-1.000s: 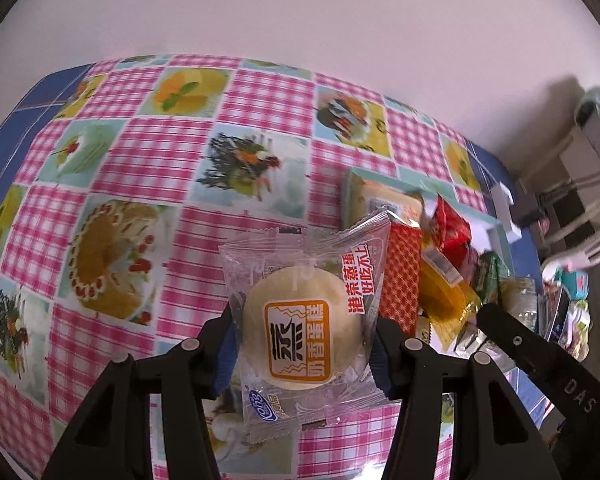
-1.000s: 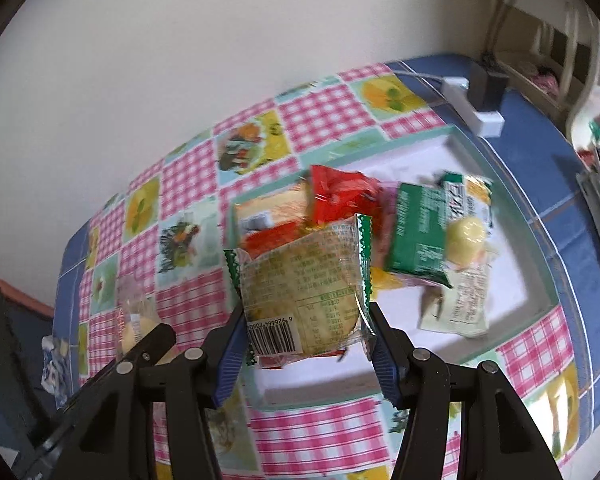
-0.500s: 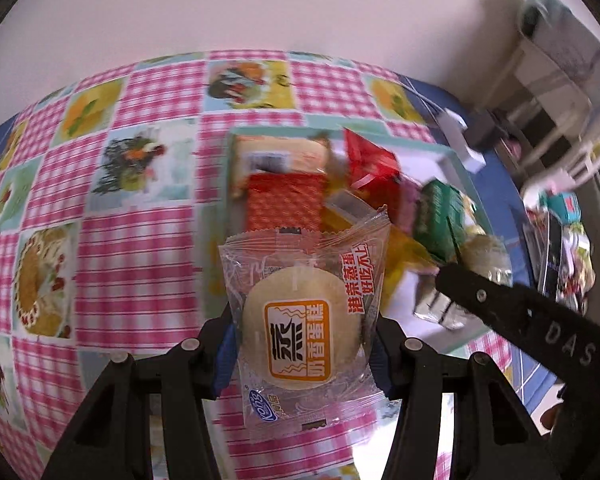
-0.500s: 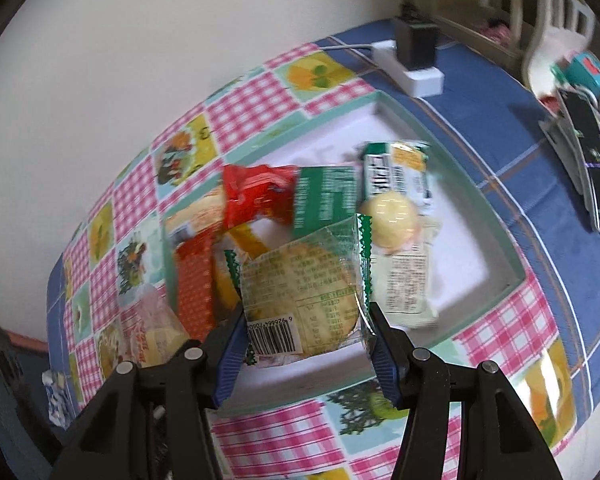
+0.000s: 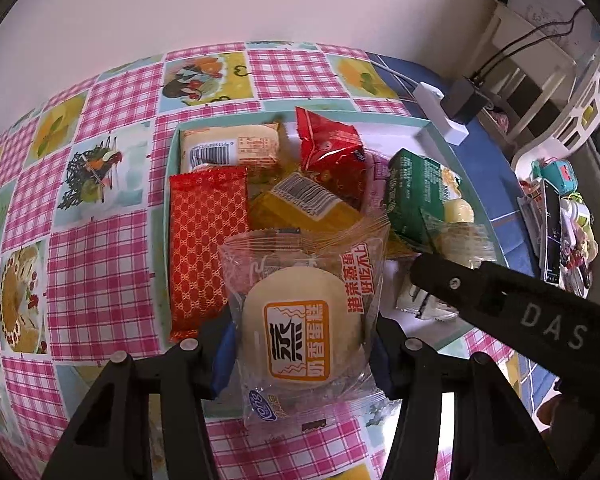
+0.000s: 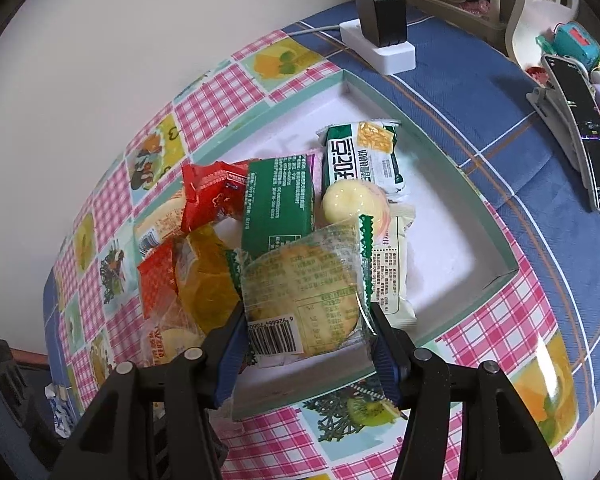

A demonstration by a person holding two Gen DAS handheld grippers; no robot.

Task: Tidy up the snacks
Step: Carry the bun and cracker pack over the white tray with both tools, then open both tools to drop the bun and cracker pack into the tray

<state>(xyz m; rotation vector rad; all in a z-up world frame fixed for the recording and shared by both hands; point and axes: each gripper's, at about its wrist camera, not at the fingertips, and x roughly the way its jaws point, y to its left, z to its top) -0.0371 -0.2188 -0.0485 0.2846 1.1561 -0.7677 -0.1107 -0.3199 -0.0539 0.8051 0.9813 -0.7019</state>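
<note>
**Checked cloth, tray half-filled**

Glossy pink-checked tablecloth (image 5: 100, 280) under a pale wall. Left gripper (image 5: 302, 344) clamps a clear crinkly packet holding a round pale steamed cake (image 5: 300, 320), lower centre, over the tray's near edge. Right gripper (image 6: 304, 332), jaws opening, blue pads still against a green-edged round cake packet (image 6: 304, 300) above the shallow green-rimmed tray (image 6: 496, 236). Foil wrappers overlap in the tray; lower ones are hidden. The right gripper's finger crosses the left view.

left gripper (image 5: 302, 344): angled steeply down, pads clamping a wrapped cake | right gripper (image 6: 306, 334): angled steeply down, jaws opening around a packet
</note>
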